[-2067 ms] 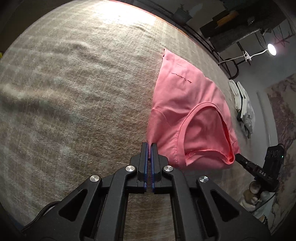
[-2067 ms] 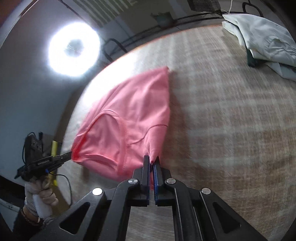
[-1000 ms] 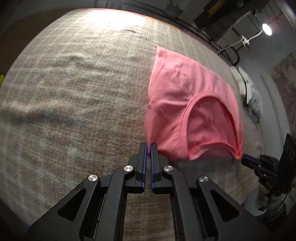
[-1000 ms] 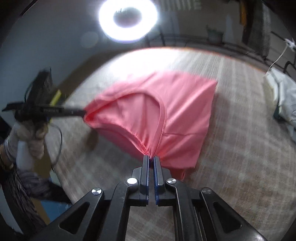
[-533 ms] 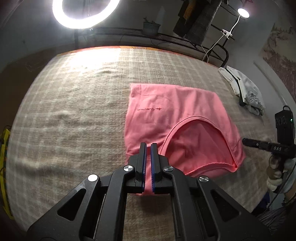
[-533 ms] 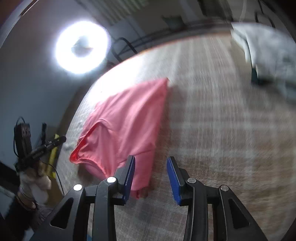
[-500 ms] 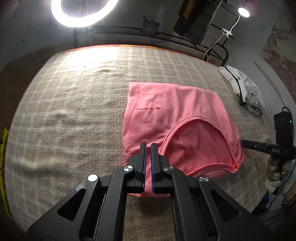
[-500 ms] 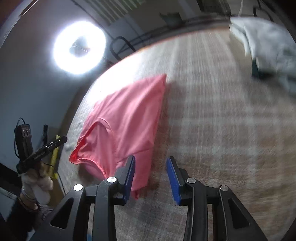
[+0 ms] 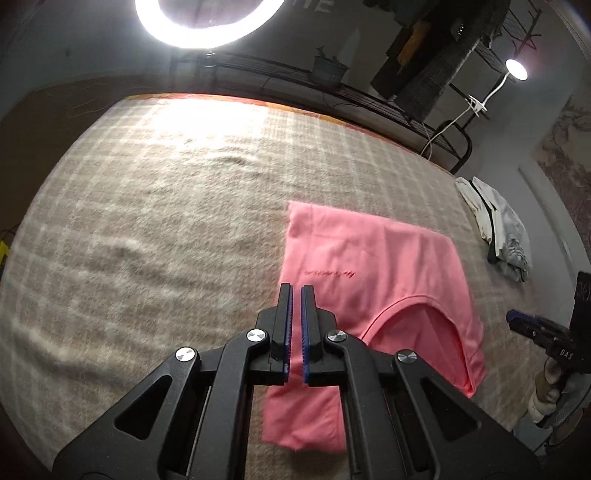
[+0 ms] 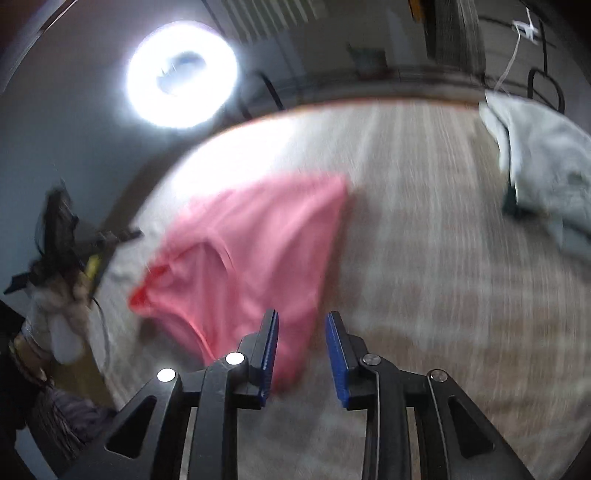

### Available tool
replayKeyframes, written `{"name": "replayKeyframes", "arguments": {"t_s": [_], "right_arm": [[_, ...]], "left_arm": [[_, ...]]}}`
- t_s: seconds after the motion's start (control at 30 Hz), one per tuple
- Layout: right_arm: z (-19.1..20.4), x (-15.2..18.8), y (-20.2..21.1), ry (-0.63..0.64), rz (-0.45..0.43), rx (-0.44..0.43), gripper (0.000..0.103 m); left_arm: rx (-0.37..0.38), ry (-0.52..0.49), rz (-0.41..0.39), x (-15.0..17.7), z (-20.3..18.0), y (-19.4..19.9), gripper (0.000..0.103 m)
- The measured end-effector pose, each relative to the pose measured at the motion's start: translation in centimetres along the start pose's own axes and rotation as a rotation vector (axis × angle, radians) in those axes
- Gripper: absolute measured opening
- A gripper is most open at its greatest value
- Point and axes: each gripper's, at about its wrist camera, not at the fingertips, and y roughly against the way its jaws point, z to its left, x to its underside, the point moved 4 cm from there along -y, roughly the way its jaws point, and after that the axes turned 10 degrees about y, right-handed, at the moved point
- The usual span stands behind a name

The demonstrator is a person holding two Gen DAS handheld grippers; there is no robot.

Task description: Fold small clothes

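Left tool (image 9: 296, 295) is pressed together with nothing in it, hovering over the near left edge of the folded pink cotton top (image 9: 373, 280). Right tool (image 10: 301, 343) has just been opening; its blue pads stand spread, empty, the top's (image 10: 255, 258) corner just below and left of them. Garment lies flat on a beige checked woollen blanket (image 9: 147, 221); a ring light (image 9: 207, 22) glares behind.
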Motion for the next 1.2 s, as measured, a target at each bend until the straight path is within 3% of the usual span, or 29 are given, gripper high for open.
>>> {"name": "replayKeyframes", "arguments": {"t_s": [0.2, 0.33, 0.53, 0.63, 0.7, 0.83, 0.93, 1.2], "right_arm": [[1.2, -3.8, -2.2, 0.055, -0.049, 0.016, 0.028], [1.1, -5.8, -4.7, 0.078, -0.061, 0.005, 0.028], [-0.2, -5.1, -8.7, 0.115, 0.031, 0.084, 0.027], [-0.9, -4.7, -9.2, 0.143, 0.061, 0.122, 0.025], [-1.0, -5.2, -8.6, 0.142, 0.074, 0.131, 0.026], [0.0, -7.8, -6.5, 0.149, -0.029, 0.092, 0.028], [1.5, -9.8, -7.0, 0.161, -0.07, 0.056, 0.028], [2.5, -10.7, -13.3, 0.149, -0.02, 0.019, 0.026]], "left_arm": [[0.02, -0.041, 0.011, -1.2, -2.3, -3.1, 0.0], [-0.029, -0.082, 0.031, -1.1, -2.9, -5.9, 0.0], [-0.086, -0.173, 0.028, -0.2, -3.0, -7.7, 0.002], [-0.111, -0.155, 0.018, -1.0, -3.0, -7.2, 0.002], [-0.064, -0.111, -0.003, -2.2, -3.7, -6.1, 0.002], [-0.001, -0.158, -0.046, -3.7, -7.0, -5.3, 0.002], [0.038, -0.152, -0.031, -3.8, -9.0, -6.7, 0.002], [-0.007, -0.108, 0.041, -3.2, -8.7, -12.1, 0.002]]}}
